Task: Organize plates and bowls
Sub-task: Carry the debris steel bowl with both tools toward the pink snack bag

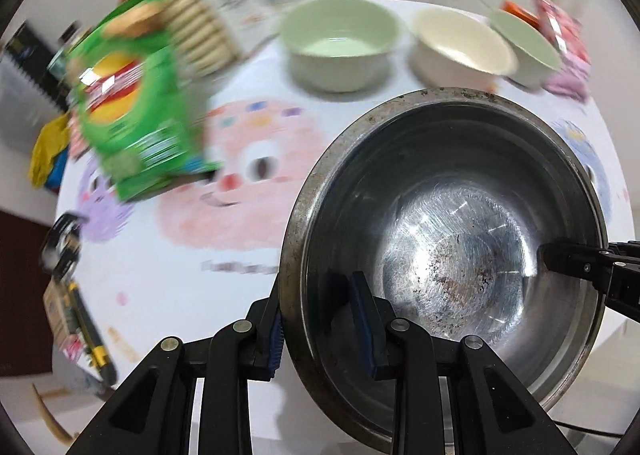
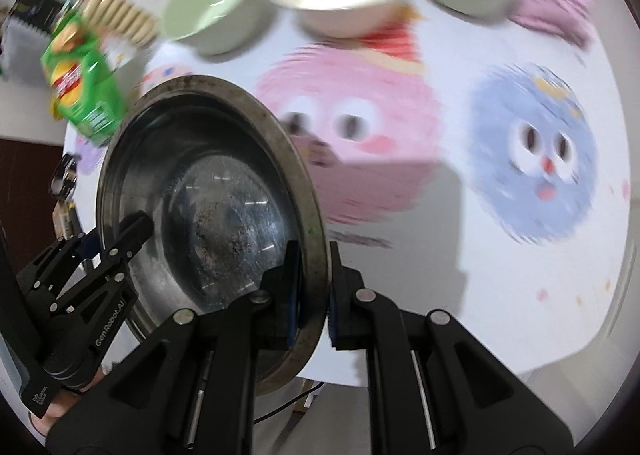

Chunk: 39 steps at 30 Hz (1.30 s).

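Note:
A worn steel bowl [image 1: 448, 239] is held above the table by both grippers. My left gripper [image 1: 320, 323] is shut on its left rim, one finger inside, one outside. My right gripper [image 2: 314, 295] is shut on its right rim; it shows in the left wrist view [image 1: 576, 263] at the far right. The steel bowl also shows in the right wrist view [image 2: 208, 207], with my left gripper [image 2: 116, 239] on its far rim. At the back stand a green bowl [image 1: 340, 43], a cream bowl [image 1: 460, 47] and another green bowl [image 1: 524, 51].
A green chip bag [image 1: 136, 103] and a cookie box [image 1: 216, 15] stand at the back left. Red and purple packets [image 1: 560, 39] lie at the back right. The tablecloth [image 2: 480, 215] has cartoon faces. Small items [image 1: 72, 295] lie along the left table edge.

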Each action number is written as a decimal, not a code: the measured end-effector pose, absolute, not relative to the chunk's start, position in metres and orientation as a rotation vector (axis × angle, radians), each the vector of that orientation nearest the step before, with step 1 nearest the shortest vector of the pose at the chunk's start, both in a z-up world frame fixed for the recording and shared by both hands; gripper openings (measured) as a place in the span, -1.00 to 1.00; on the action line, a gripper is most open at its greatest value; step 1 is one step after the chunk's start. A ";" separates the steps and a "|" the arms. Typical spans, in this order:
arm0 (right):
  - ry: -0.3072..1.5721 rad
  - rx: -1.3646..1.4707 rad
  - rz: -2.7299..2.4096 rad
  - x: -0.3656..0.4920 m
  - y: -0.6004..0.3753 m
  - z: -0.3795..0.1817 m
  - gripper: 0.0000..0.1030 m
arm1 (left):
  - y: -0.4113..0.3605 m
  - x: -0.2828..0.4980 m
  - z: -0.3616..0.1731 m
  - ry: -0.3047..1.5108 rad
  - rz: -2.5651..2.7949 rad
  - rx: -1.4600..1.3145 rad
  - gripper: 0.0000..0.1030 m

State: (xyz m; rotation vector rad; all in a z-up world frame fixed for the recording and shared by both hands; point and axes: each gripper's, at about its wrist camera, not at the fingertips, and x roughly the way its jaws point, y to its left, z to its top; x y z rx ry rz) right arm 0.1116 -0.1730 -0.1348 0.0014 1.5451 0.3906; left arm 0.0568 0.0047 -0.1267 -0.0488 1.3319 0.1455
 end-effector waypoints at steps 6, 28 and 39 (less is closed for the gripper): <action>1.538 0.087 0.288 0.113 -0.252 -0.137 -0.74 | -0.074 0.074 -0.130 1.319 0.049 0.030 -0.42; 1.511 0.172 0.186 0.167 -0.407 -0.148 -0.74 | -0.223 0.140 -0.149 1.305 -0.012 0.044 -0.42; 1.535 0.223 0.185 0.169 -0.411 -0.172 -0.66 | -0.239 0.150 -0.168 1.325 0.029 0.074 -0.35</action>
